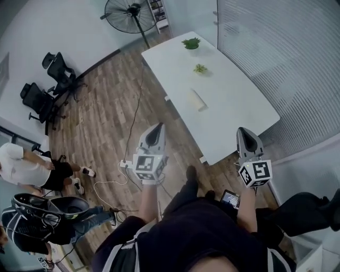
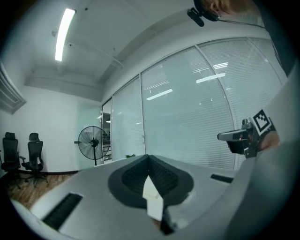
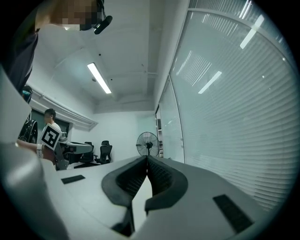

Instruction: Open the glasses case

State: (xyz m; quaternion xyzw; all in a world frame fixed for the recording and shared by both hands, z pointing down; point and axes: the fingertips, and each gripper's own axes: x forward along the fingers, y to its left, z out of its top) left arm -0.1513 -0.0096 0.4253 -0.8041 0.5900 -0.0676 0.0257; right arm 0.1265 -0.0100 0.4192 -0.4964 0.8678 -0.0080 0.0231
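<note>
A cream glasses case (image 1: 197,99) lies shut on the long white table (image 1: 234,106), near its middle. Both grippers are held level in front of the table's near end, well short of the case. My left gripper (image 1: 158,126) hovers over the wooden floor left of the table's near corner, with its jaws meeting at the tips (image 2: 148,157) and nothing held. My right gripper (image 1: 243,130) is above the table's near right edge, jaws closed together (image 3: 146,157) and empty. Neither gripper view shows the case.
Two small green plants (image 1: 191,43) (image 1: 200,68) stand on the table beyond the case. A glass wall with blinds (image 1: 287,58) runs along the right. A standing fan (image 1: 130,13), office chairs (image 1: 53,71), floor cables (image 1: 114,183) and people (image 1: 24,167) are to the left.
</note>
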